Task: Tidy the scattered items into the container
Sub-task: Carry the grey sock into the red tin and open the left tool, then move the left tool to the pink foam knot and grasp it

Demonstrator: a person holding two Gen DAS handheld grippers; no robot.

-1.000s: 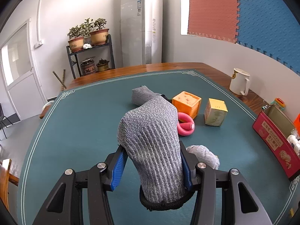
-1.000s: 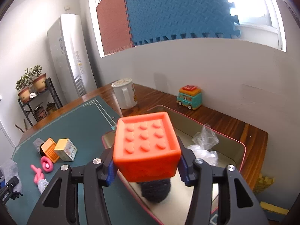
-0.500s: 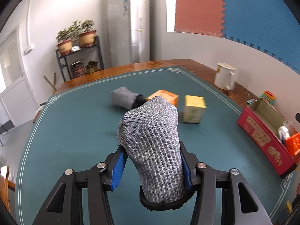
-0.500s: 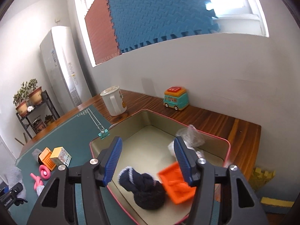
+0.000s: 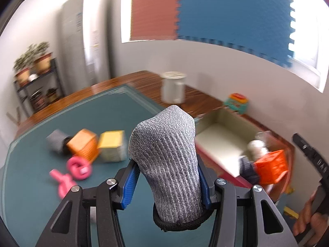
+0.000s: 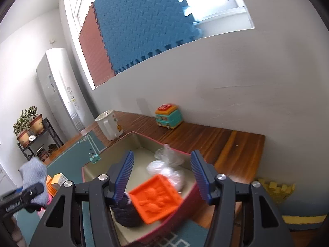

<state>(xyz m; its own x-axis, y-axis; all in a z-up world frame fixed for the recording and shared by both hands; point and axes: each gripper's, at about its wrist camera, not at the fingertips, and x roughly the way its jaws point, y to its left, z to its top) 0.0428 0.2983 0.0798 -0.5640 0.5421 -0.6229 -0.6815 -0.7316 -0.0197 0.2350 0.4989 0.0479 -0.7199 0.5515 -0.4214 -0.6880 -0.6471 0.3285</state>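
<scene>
My left gripper is shut on a grey knitted sock and holds it above the green mat, left of the red tin container. My right gripper is open and empty above the container. In the container lie an orange block, a dark rolled sock and a clear plastic bag. On the mat an orange cube, a yellow box, a pink ring toy and a grey sock roll lie scattered.
A white mug and a toy bus stand on the wooden table edge by the wall. Yellow foam pieces lie on the floor to the right.
My right gripper opened and dropped the orange block into the container, then drew back. My left gripper swung right with the grey sock toward the container.
</scene>
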